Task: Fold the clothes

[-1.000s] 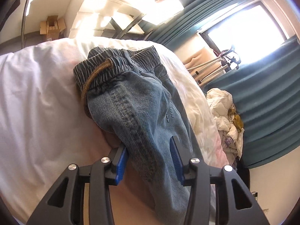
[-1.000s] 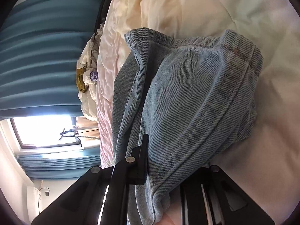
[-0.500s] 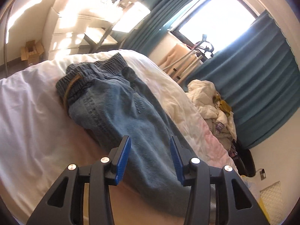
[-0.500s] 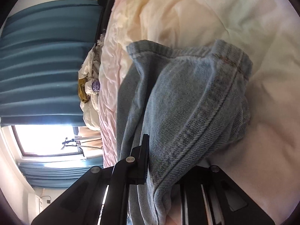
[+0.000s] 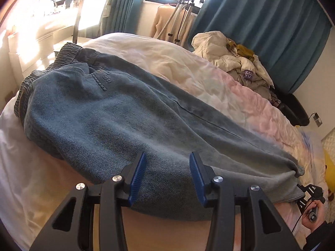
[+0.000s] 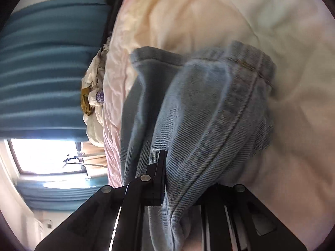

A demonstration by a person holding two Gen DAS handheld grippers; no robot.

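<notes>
Faded jeans (image 5: 117,113) lay stretched along the bed (image 5: 188,67); right gripper (image 6: 184,179) pinched their hem, left gripper (image 5: 166,173) hung spread.

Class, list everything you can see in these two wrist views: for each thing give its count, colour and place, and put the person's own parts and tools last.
jeans: one pair, blue denim, spread across the bed, elastic waistband at the far left
bedcover: one, white shading to pale pink, under the jeans
pile of clothes: one heap, cream, grey and mustard, at the far side of the bed by the curtain
curtains: teal, along the far wall beside the window
window: one, bright, between the curtains
stand: one, metal, in front of the window
person's hand: one, lower right, holding the right tool's handle
left tool: blue pads, open, over the jeans
right tool: black, shut on the jeans' leg end
</notes>
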